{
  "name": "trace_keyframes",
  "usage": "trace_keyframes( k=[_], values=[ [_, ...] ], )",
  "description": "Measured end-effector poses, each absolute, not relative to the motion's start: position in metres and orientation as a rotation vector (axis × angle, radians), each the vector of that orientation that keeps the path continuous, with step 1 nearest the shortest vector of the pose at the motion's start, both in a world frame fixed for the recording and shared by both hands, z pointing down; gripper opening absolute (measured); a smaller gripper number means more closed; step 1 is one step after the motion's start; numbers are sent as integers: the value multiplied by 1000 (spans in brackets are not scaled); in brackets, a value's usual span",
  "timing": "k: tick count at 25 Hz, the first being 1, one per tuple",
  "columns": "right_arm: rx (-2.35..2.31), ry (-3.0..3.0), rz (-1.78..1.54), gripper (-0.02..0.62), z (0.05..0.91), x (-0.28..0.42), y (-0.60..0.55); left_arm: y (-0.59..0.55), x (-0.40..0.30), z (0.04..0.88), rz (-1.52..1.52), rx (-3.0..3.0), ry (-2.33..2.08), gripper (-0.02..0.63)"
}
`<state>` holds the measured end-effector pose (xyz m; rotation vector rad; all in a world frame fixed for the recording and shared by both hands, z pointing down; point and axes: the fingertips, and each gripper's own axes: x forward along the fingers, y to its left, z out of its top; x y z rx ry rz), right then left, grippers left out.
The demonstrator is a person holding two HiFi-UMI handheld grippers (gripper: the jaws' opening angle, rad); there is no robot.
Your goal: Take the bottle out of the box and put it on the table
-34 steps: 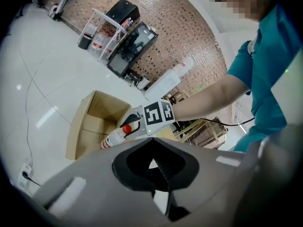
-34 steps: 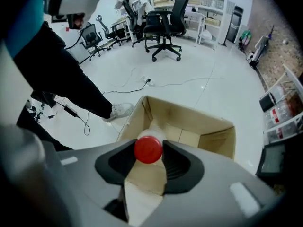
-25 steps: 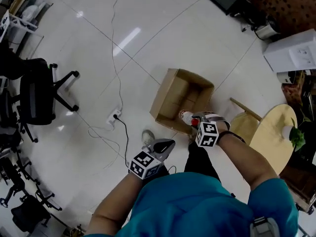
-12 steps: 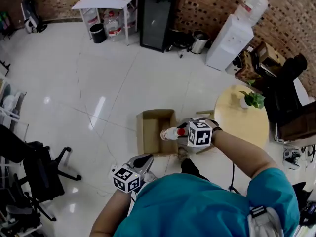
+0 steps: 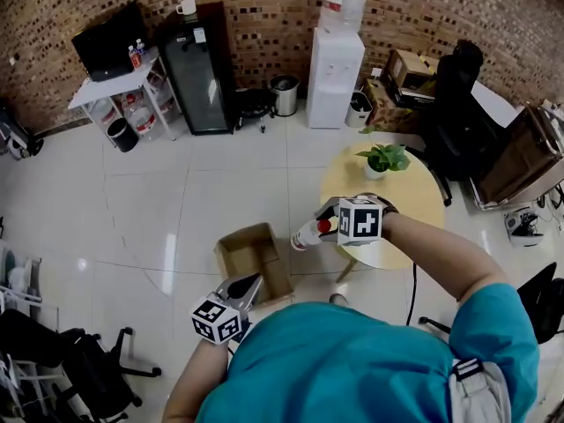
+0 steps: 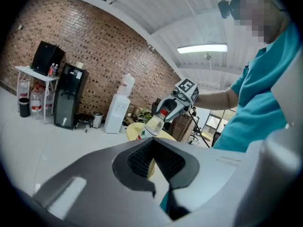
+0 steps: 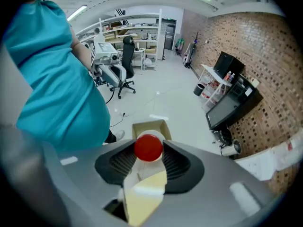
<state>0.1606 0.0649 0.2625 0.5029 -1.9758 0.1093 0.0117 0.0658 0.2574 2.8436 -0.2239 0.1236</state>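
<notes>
Two hand-held grippers above a pale tiled floor, viewed steeply from overhead. Just right of centre, at about 3 o'clock, the right gripper (image 5: 330, 226), jaws partly open and clamped on the neck of a clear plastic bottle (image 5: 305, 235) right under its red cap, with the body hanging slantwise toward 8 o'clock. Held by the neck probably for the firm, narrow hold there, with the wider cap above as a stop against slipping. Bottle already out of the open cardboard box (image 5: 231, 241) and up in the air, close by the 8 o'clock rim of a round yellow table (image 5: 423, 203). Box on the floor at about 8 o'clock from the bottle, flaps up, interior looking empty. Small potted plant (image 5: 384, 159) at the table's 12 o'clock side; likeliest landing spot therefore the bare top toward 6 o'clock. Low at 7 o'clock, the left gripper (image 5: 250, 284), jaws drawn together on nothing, tucked beside a teal shirt, apparently kept out of the way as unneeded. Left to do, by judgement: righting the bottle and standing it on the table.
</notes>
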Motion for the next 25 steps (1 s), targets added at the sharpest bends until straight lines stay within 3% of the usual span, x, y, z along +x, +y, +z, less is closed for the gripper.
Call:
trace_keyframes(
  k=[9, 14, 19, 25],
  values=[
    [544, -1923, 124, 161, 230, 345, 134, 106, 207, 216, 114, 2924, -139, 0],
    [612, -1905, 184, 161, 288, 452, 163, 136, 329, 261, 184, 2968, -24, 0],
    [734, -1846, 254, 161, 326, 483, 163, 138, 362, 290, 237, 2978, 136, 0],
    [880, -1818, 352, 161, 427, 539, 158, 142, 427, 389, 292, 2960, 351, 0]
  ],
)
